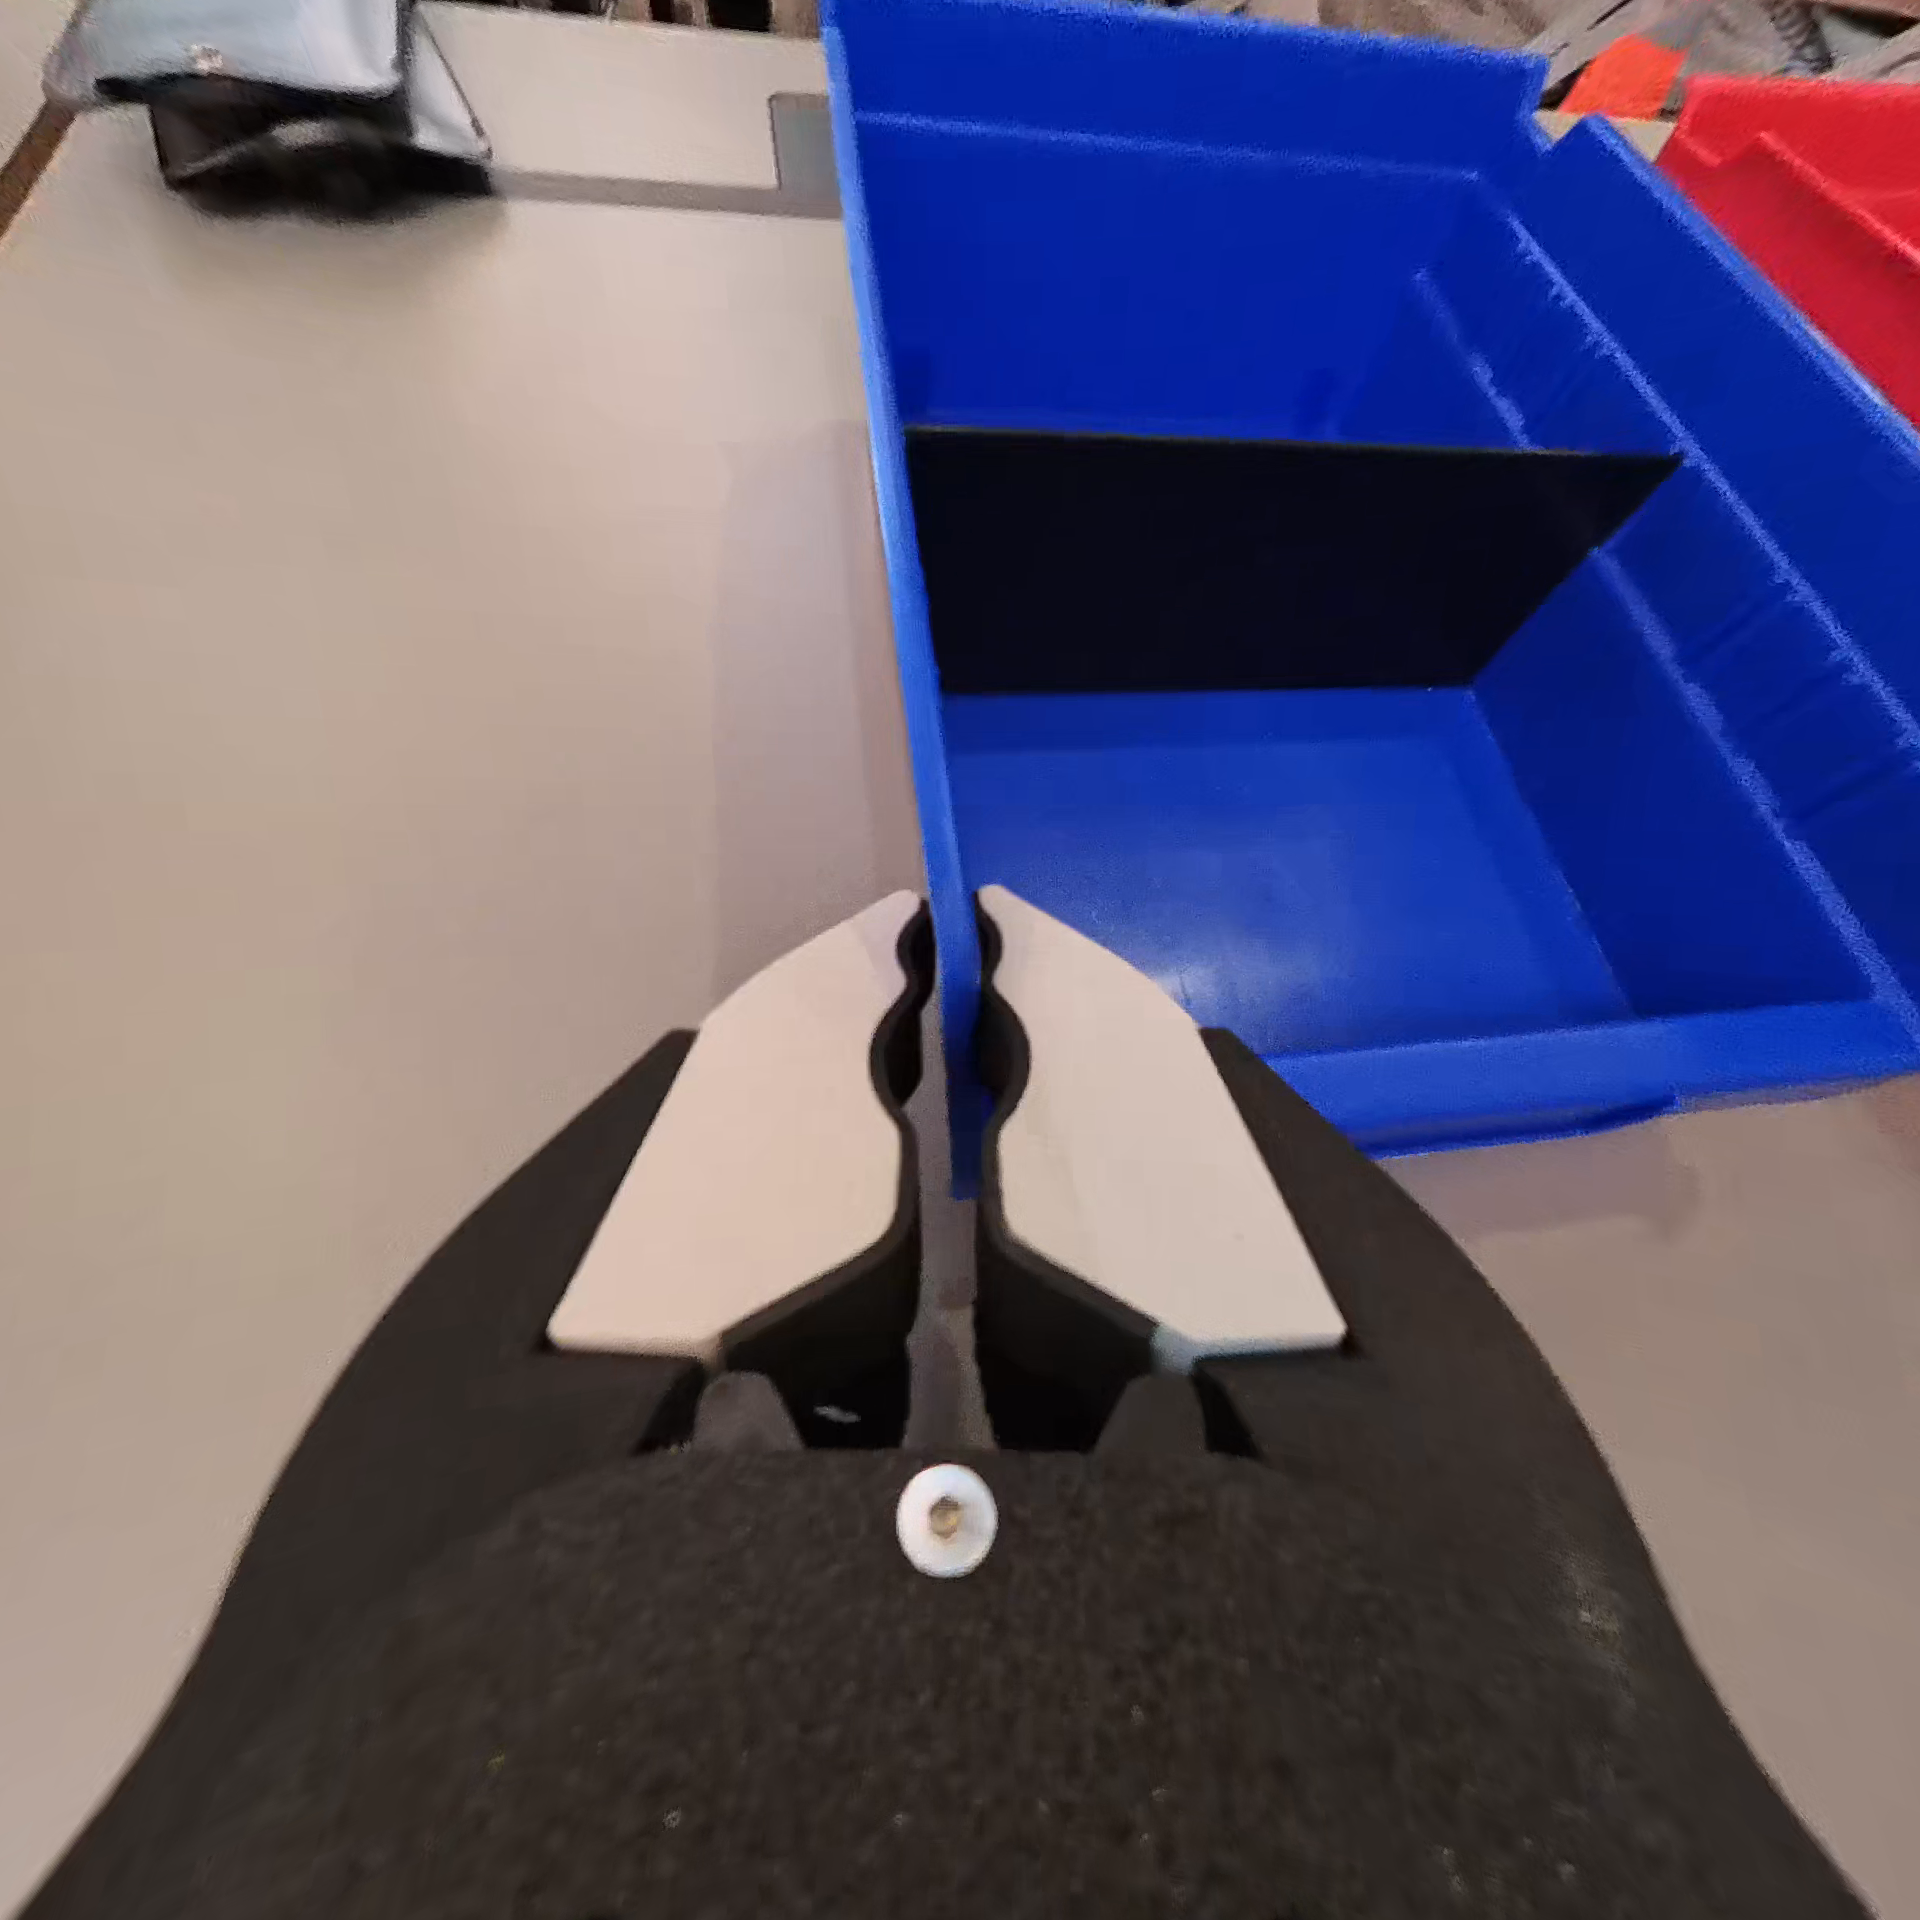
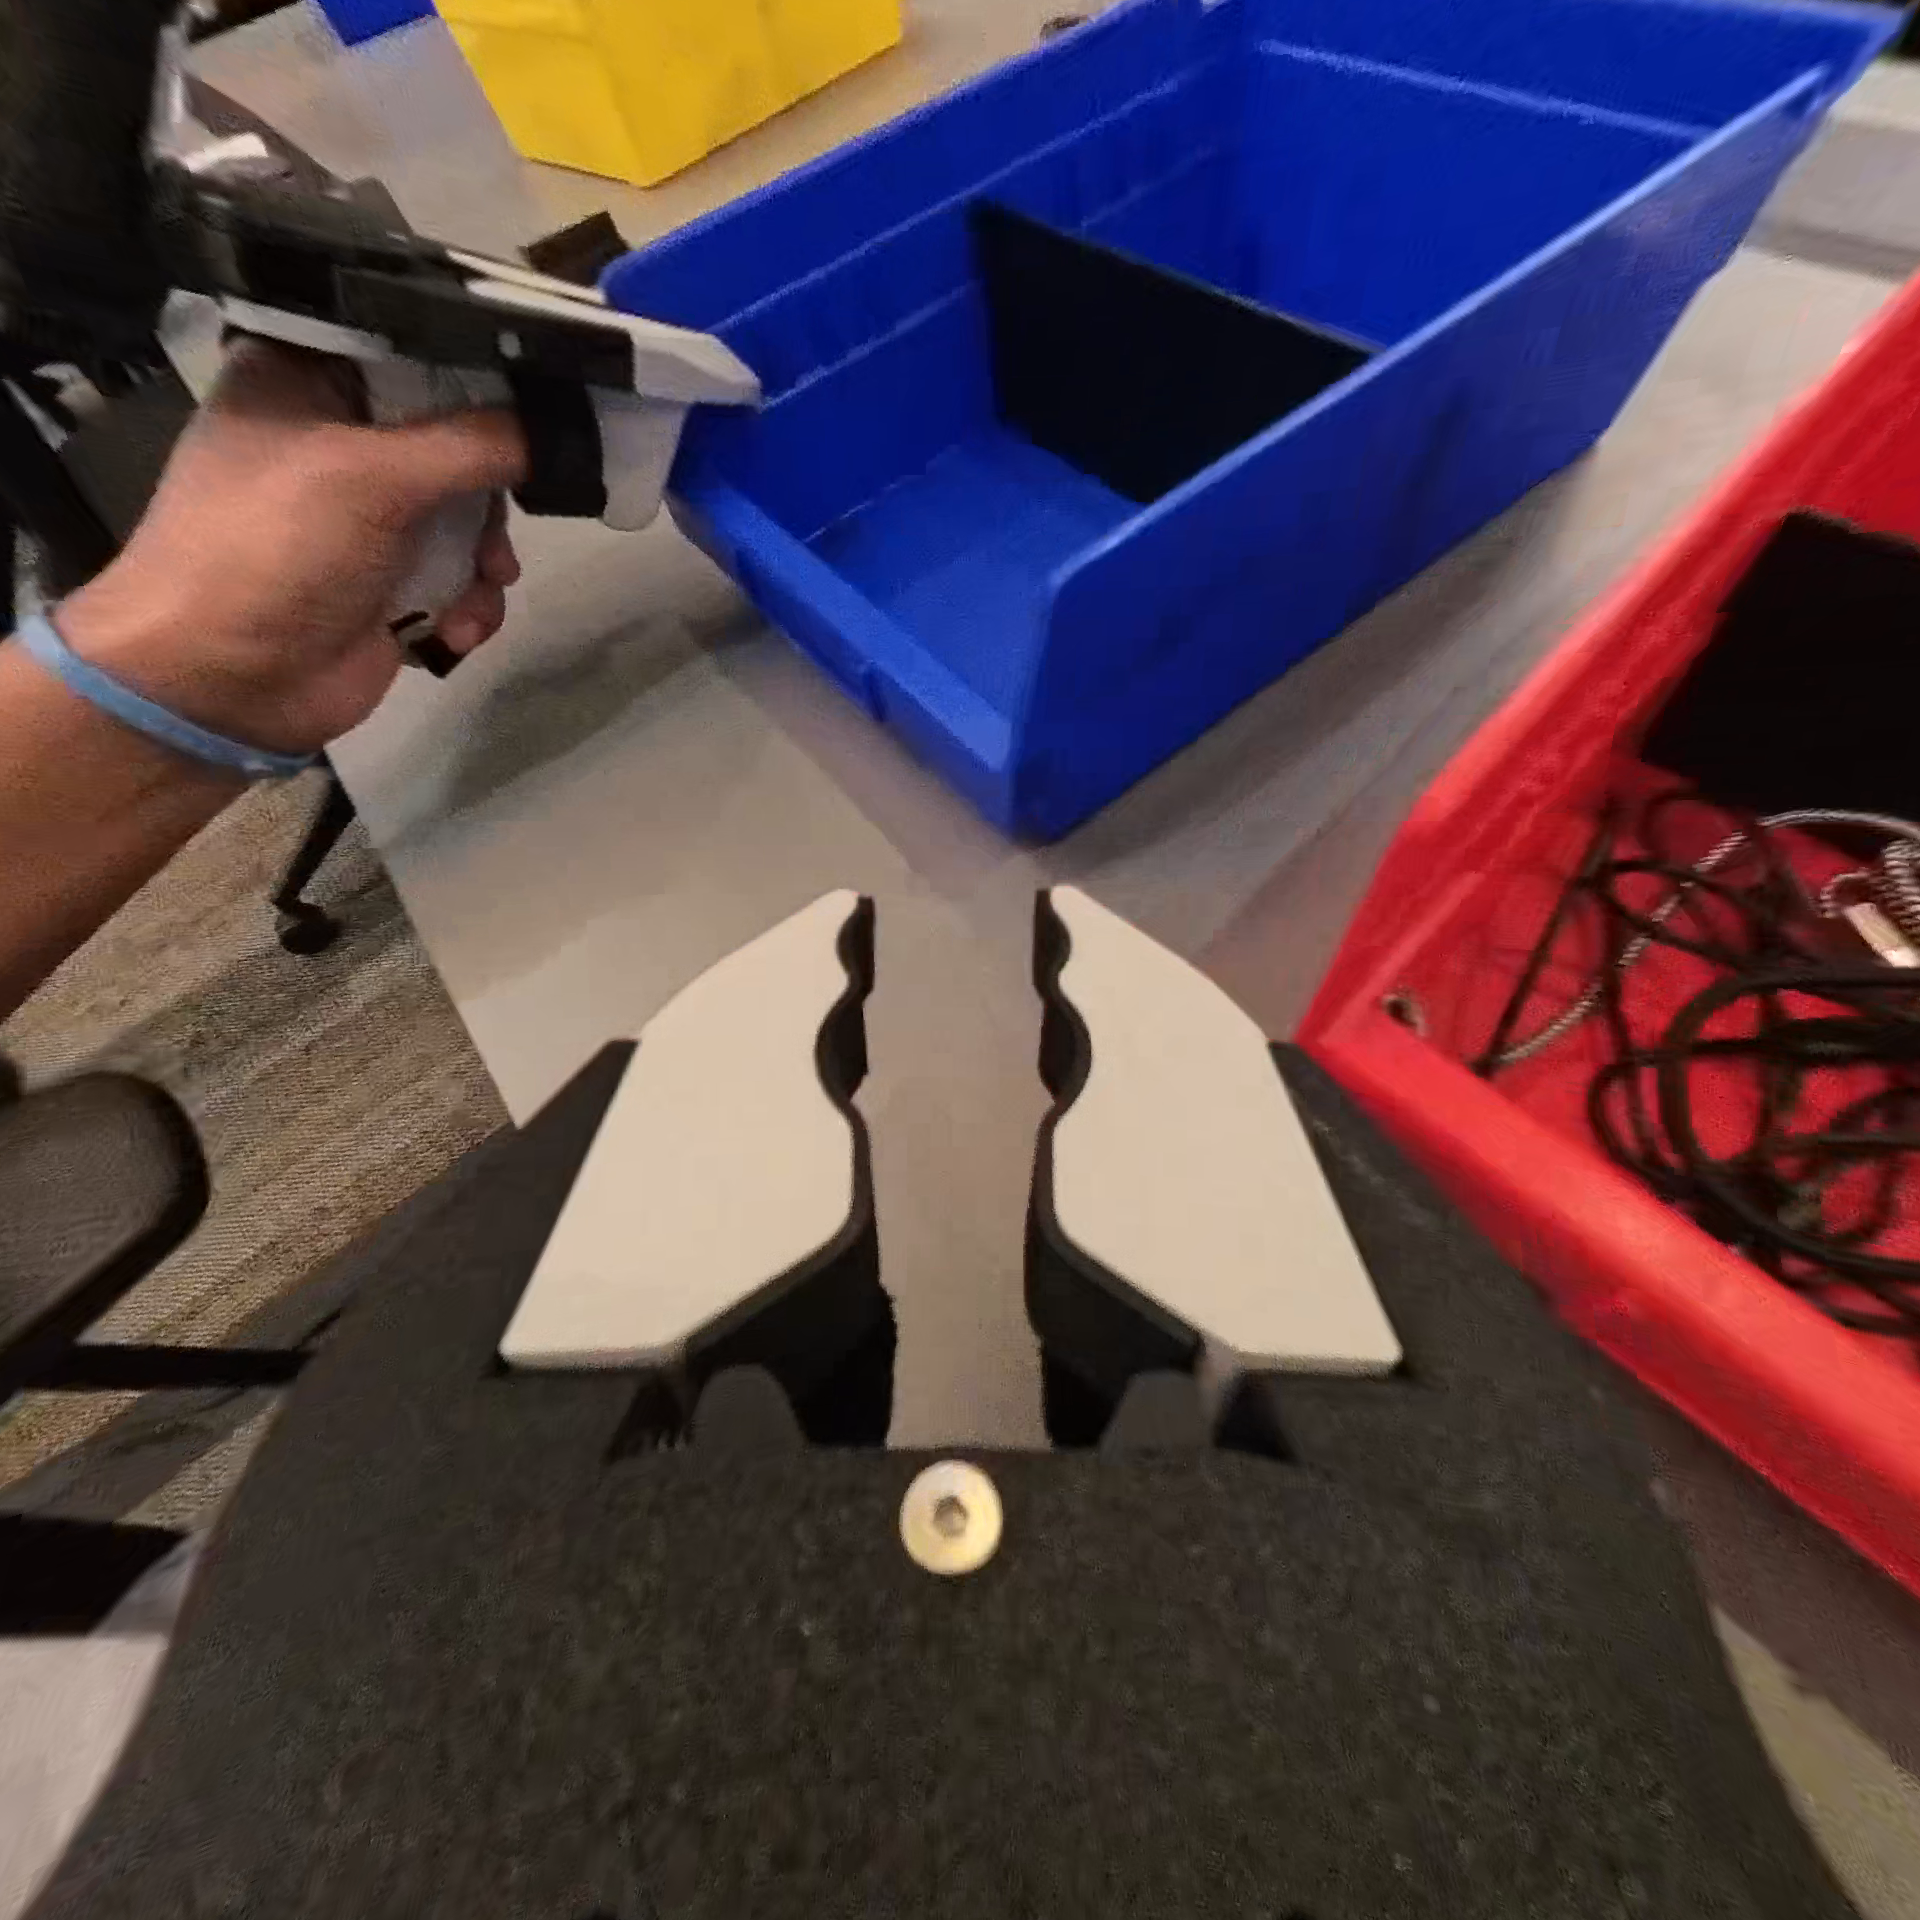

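My left gripper [image 1: 952,920] is shut on the left wall of a blue bin [image 1: 1351,883], near its front corner; both pads press on the thin wall. The bin has a black divider [image 1: 1195,566] across its middle and both compartments look bare. In the right wrist view the left gripper [image 2: 717,374] shows at the blue bin's [image 2: 1195,343] near left corner, held by a person's hand [image 2: 291,540]. My right gripper [image 2: 954,914] is open with nothing between its pads, above the grey table [image 2: 675,810], a short way in front of the bin's near corner.
A red bin [image 2: 1558,1039] with black cables [image 2: 1745,1091] and a black box stands at the right; it also shows in the left wrist view [image 1: 1808,208]. A yellow bin [image 2: 665,73] stands at the back. A dark bag [image 1: 301,114] lies far left. A chair [image 2: 94,1195] stands by the table's left edge. The grippers' ends are close to 25 cm from one another.
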Demonstrator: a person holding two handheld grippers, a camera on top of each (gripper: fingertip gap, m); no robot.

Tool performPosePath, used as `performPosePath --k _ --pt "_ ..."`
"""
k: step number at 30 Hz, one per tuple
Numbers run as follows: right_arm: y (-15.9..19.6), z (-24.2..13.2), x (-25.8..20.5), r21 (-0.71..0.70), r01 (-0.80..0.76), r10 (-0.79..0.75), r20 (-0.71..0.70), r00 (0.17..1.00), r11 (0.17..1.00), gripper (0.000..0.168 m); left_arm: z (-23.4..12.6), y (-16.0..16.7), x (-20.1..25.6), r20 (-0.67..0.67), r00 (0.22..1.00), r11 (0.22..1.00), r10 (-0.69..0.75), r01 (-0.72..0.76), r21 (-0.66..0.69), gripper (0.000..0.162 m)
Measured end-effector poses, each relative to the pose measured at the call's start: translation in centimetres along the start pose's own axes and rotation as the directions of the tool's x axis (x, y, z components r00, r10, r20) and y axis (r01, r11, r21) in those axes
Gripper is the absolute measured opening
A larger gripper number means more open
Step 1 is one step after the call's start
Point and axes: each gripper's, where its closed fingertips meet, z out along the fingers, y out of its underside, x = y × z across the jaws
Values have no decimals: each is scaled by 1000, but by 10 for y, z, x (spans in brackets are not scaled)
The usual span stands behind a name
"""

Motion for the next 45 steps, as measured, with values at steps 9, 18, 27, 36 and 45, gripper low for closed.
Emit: performPosePath --k 9,18,27,36,45 --pt "7 45 -2 -42 -18 12 -154 988 999 34 -81 55 33 166 985 998 -38 45 -41 4" --pt "-48 11 11 62 122 -98 -292 951 991 5 -145 23 74 366 930 987 30 -85 134 7" --pt "-104 -193 143 240 245 -24 -666 746 939 8 -85 -123 267 61 963 882 264 -267 388 7" --pt "30 -377 326 226 -71 228 -814 535 972 3 33 -91 534 -219 816 839 535 -481 254 12" --pt "129 -367 426 77 -257 227 -747 625 963 2 118 -1 597 -325 805 858 497 -511 47 19"
